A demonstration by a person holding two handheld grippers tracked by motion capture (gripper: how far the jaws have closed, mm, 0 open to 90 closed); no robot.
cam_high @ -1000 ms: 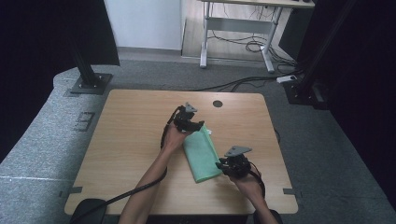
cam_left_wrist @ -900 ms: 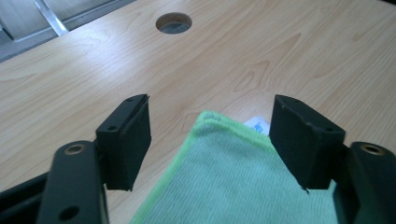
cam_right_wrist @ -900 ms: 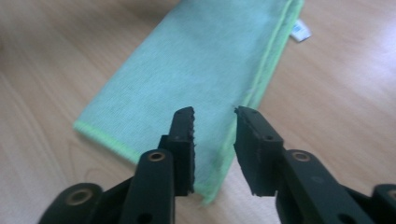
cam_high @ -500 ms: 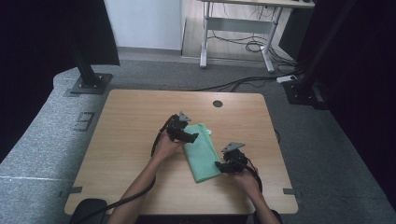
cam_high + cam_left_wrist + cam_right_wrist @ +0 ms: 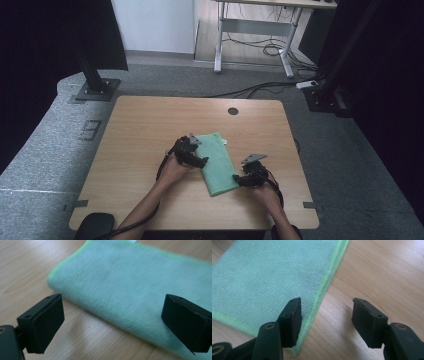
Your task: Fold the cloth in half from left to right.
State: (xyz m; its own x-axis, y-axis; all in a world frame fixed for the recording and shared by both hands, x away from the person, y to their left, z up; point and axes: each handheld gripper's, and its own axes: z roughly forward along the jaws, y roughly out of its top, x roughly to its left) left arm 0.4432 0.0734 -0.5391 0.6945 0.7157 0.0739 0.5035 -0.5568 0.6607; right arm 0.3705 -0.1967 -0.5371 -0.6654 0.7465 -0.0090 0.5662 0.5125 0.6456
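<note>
A folded green cloth (image 5: pixel 217 162) lies lengthwise on the wooden table (image 5: pixel 140 125), right of centre. My left gripper (image 5: pixel 197 159) is at its left long edge, open. In the left gripper view the jaws (image 5: pixel 113 322) stand wide apart, low over the cloth (image 5: pixel 130 285) and its folded edge. My right gripper (image 5: pixel 243 178) is at the cloth's near right corner, also open. In the right gripper view (image 5: pixel 329 322) one jaw hovers over the cloth (image 5: pixel 274 277) and the other over bare wood, straddling the hemmed edge. Nothing is gripped.
A round cable hole (image 5: pixel 233 111) sits near the table's far edge. A small white tag (image 5: pixel 225 141) shows at the cloth's far right corner. A dark object (image 5: pixel 95 225) lies off the near left corner. Bare wood spreads to the left and far side.
My left gripper has moved from the cloth's far end toward the person along its left edge. The right gripper has barely shifted. The cloth lies as before.
</note>
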